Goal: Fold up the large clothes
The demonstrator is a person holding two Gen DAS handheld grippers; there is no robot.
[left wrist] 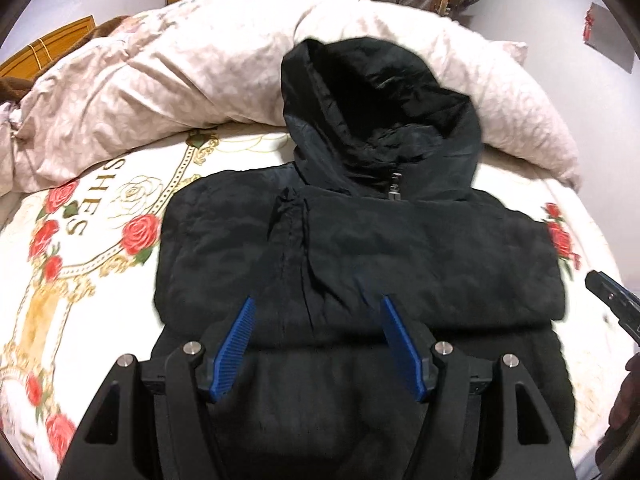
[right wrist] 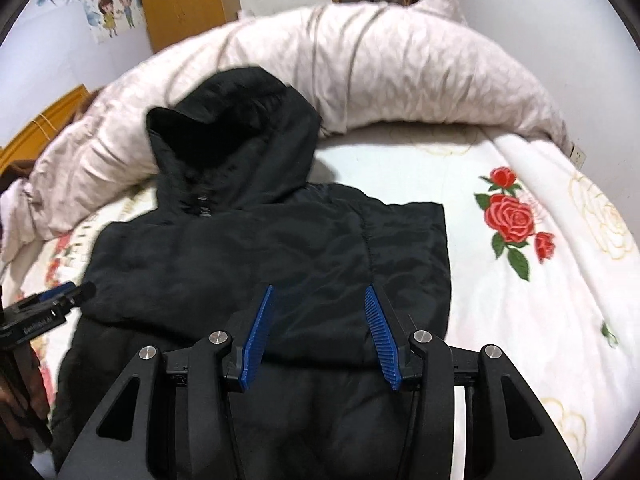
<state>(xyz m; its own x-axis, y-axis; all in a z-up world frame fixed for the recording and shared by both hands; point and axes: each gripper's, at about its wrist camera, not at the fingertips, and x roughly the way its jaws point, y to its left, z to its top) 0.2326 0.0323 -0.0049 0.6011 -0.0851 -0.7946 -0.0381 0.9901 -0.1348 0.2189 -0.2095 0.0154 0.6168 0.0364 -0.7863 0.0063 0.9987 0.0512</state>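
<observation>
A black hooded padded jacket (left wrist: 360, 248) lies front-up on the bed, its sleeves folded in across the body and its hood (left wrist: 376, 112) resting against the duvet. My left gripper (left wrist: 318, 300) hovers over the jacket's lower left part, its blue pads (left wrist: 232, 352) apart with nothing between them. The right gripper (right wrist: 319, 289) hangs above the jacket (right wrist: 248, 256) on its right side, open and empty too. Each gripper shows at the edge of the other's view: the right gripper (left wrist: 612, 300) and the left gripper (right wrist: 56, 300).
The bed has a white sheet with red roses (right wrist: 512, 216). A rumpled pale pink duvet (left wrist: 180, 80) is bunched along the far side. Wooden furniture (right wrist: 180, 0) and a wall stand behind. A hand (right wrist: 24, 400) holds the left gripper's handle.
</observation>
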